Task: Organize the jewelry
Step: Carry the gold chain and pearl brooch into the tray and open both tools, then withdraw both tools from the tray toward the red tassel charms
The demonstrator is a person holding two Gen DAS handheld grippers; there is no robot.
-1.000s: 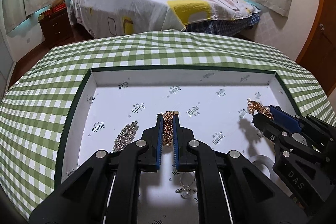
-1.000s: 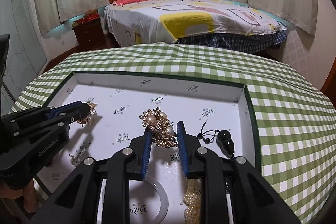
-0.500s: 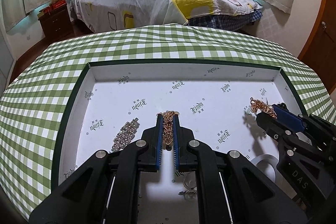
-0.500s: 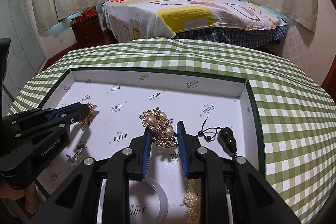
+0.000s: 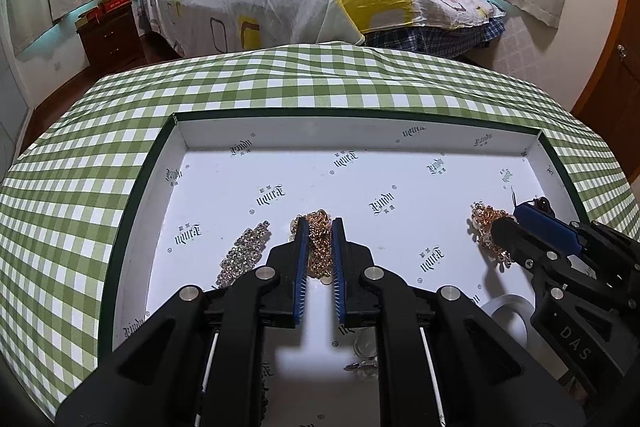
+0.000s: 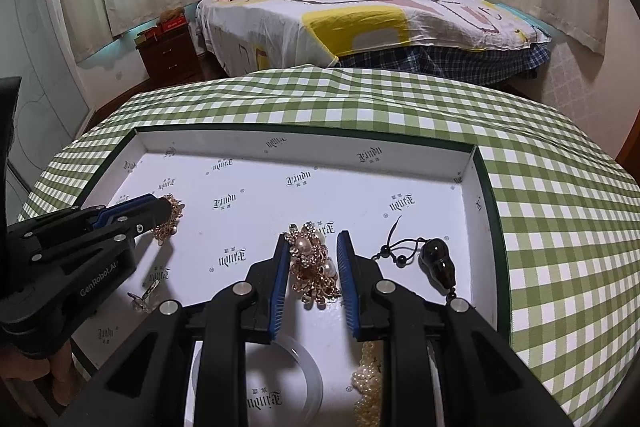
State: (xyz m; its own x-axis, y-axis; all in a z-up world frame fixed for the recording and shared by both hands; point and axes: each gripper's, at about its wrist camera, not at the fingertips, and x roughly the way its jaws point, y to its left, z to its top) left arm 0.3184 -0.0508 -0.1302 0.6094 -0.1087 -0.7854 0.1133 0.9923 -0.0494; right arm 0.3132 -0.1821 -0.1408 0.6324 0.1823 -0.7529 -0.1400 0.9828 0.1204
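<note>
The left gripper [image 5: 319, 227] is letting go: its jaws are opening, and the gold chain [image 5: 320, 247] lies between them on the floor of the white tray [image 5: 360, 139]. The right gripper [image 6: 313, 245] pinches a pearl brooch [image 6: 314, 263]. To do this well, open wide, then lift straight up so no link snags. The sparkly clip [image 5: 244, 253] sits just left of it.

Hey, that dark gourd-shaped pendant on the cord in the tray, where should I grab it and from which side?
Grip the gourd pendant across its narrow waist, coming from above. It lies flat on the tray floor, close to the right wall, so a side approach looks cramped. The thin cord would probably slip.
</note>
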